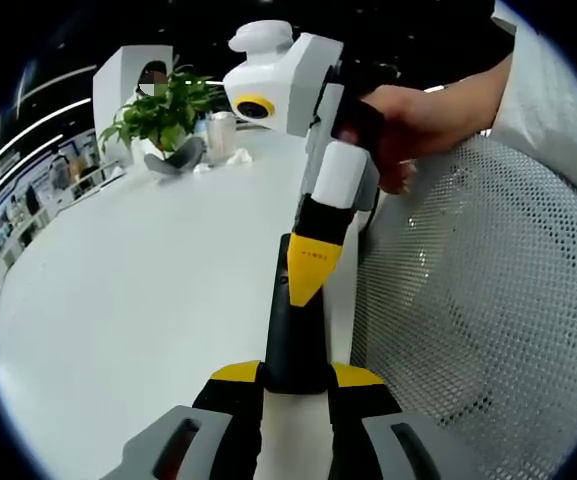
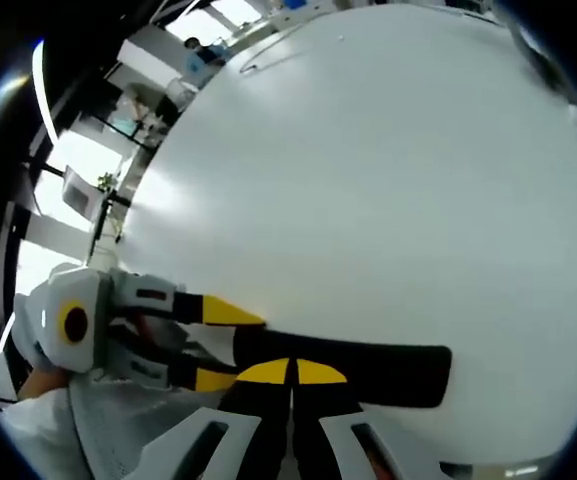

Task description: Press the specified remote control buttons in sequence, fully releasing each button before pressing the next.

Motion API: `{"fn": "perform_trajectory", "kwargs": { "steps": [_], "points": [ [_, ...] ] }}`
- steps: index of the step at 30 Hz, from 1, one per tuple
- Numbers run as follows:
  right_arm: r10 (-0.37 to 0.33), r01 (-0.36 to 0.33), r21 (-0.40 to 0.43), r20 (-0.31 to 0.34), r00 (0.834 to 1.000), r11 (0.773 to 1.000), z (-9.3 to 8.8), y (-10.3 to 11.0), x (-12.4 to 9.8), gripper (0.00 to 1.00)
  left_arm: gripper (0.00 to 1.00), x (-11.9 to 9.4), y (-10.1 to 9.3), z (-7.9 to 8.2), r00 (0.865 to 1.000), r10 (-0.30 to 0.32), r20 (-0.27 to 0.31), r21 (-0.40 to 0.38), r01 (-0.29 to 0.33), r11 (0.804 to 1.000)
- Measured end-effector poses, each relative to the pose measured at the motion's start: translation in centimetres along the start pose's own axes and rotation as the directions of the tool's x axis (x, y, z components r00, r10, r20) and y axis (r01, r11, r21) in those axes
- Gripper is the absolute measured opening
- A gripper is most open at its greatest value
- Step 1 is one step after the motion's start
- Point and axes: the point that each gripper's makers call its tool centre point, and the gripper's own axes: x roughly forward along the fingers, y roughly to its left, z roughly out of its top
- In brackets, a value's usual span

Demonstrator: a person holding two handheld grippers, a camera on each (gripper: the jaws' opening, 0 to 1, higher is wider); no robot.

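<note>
Two grippers meet at the black remote control [image 1: 296,340], which lies on the white table [image 1: 148,300]. The left gripper [image 1: 295,385] pinches its near end. The right gripper [image 2: 290,372] has its jaws pressed together, tips on the remote. Push straight down, gently, then lift fully off.

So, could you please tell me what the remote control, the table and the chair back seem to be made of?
The remote control looks like matte black plastic, showing no shine. The table is smooth white with soft glare, probably laminate or painted board. The chair back looks like white mesh, its perforated weave plain to see; fabric or plastic is unclear.
</note>
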Motion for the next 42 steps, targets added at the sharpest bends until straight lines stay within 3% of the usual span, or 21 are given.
{"fn": "perform_trajectory", "kwargs": {
  "steps": [14,19,24,34,37,42],
  "points": [
    [-0.016,0.016,-0.037,0.012,1.0,0.999,0.07,-0.1,0.14,0.0,0.24,0.03,0.03,0.05,1.0,0.007,0.007,0.0,-0.007,1.0],
    [0.02,-0.021,0.037,0.017,1.0,0.999,0.17,-0.3,0.01,0.0,0.24,0.03,0.03,0.05,1.0,0.007,0.007,0.002,-0.007,1.0],
    [0.002,-0.002,-0.006,0.004,1.0,1.0,0.05,0.09,-0.01,0.0,0.24,0.05,0.03,0.05,1.0,0.007,0.008,0.002,-0.007,1.0],
    [-0.007,0.007,-0.003,0.007,1.0,1.0,0.05,-0.23,-0.12,0.0,0.24,0.08,-0.01,0.07,1.0,0.005,0.008,0.002,-0.005,1.0],
    [-0.024,0.025,-0.055,0.013,1.0,0.998,-0.01,-0.13,-0.02,0.0,0.24,0.1,-0.01,0.06,1.0,0.005,0.008,0.003,-0.005,1.0],
    [-0.024,0.024,-0.036,0.018,1.0,0.999,0.09,-0.29,0.06,0.0,0.24,0.13,-0.01,0.06,1.0,0.009,0.004,0.001,-0.009,1.0]
  ]
}}
